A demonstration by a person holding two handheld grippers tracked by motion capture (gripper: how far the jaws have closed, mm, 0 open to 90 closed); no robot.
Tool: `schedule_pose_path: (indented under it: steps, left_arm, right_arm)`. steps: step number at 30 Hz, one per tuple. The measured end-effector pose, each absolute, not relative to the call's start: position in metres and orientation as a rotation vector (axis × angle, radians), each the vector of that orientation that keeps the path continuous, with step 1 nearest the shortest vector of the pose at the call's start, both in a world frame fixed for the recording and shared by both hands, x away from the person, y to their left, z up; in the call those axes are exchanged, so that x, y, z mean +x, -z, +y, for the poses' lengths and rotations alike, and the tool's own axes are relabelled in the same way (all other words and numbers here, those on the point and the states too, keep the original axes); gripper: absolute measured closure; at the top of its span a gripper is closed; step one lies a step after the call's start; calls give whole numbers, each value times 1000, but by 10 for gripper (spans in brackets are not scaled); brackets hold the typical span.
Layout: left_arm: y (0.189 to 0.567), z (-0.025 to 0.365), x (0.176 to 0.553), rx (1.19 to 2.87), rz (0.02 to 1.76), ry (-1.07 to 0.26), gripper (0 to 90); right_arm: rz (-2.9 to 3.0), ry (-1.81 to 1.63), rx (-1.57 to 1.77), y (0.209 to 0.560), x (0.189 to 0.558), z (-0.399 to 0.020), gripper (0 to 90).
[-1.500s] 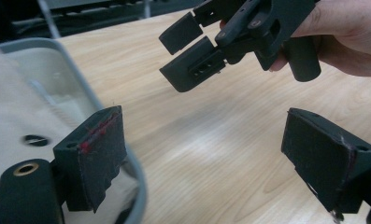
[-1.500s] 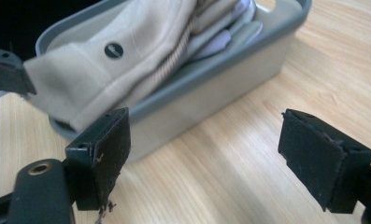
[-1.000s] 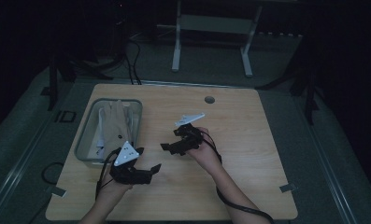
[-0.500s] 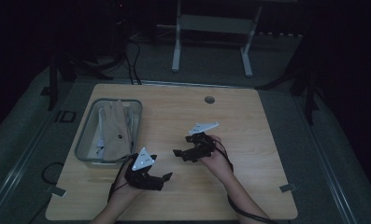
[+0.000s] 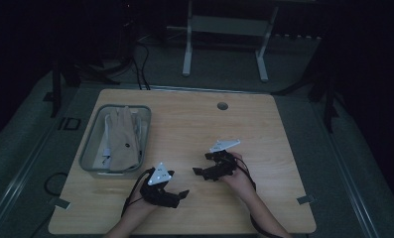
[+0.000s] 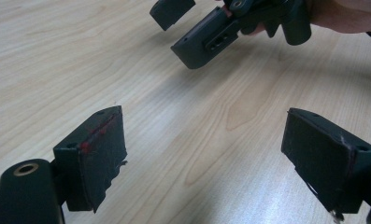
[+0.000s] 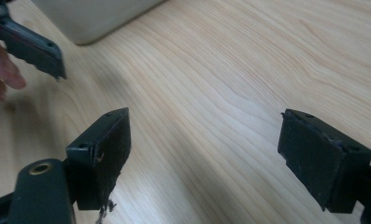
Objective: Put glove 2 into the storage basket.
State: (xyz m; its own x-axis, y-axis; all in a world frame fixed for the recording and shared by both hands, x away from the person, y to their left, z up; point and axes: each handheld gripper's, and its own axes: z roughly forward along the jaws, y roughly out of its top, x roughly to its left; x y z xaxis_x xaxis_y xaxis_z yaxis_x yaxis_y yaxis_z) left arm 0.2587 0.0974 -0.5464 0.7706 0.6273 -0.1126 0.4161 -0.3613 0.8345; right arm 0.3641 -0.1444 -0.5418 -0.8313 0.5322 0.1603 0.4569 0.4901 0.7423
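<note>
The left claw (image 5: 177,196) sits low over the near part of the desk (image 5: 264,124), its two black jaws spread wide with nothing between them; in the left gripper view (image 6: 206,154) bare pale wood fills the gap. Its grey three-cornered plate (image 5: 161,174) faces up, and a cable trails back along the person's left forearm.

The right claw (image 5: 200,167) is just beside it, a little farther from the grey bin (image 5: 93,148) than the left one, and points back toward that bin. Its jaws are also wide apart and hold nothing; the right gripper view (image 7: 204,154) shows only wood grain between them. The person's right hand (image 5: 239,174) wraps its handle. The two claws face each other across a short stretch of bare wood and do not touch.

The grey bin stands on the desk's left side, just beyond the left claw. Inside it lies a tan glove (image 5: 122,136), fingers pointing away from the person, with some paler items beside it that I cannot make out. Both claws are apart from the bin and the glove.

A small round cable hole (image 5: 223,106) marks the desk well beyond the bin, near the far edge.
</note>
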Motion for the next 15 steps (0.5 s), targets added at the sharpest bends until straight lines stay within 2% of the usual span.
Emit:
schedule_pose_path:
  steps: [15]
  left_arm:
    - [557,91,257,1985,771,-222,141]
  right_arm:
    - [2640,-1242,862,557,363,-163,172]
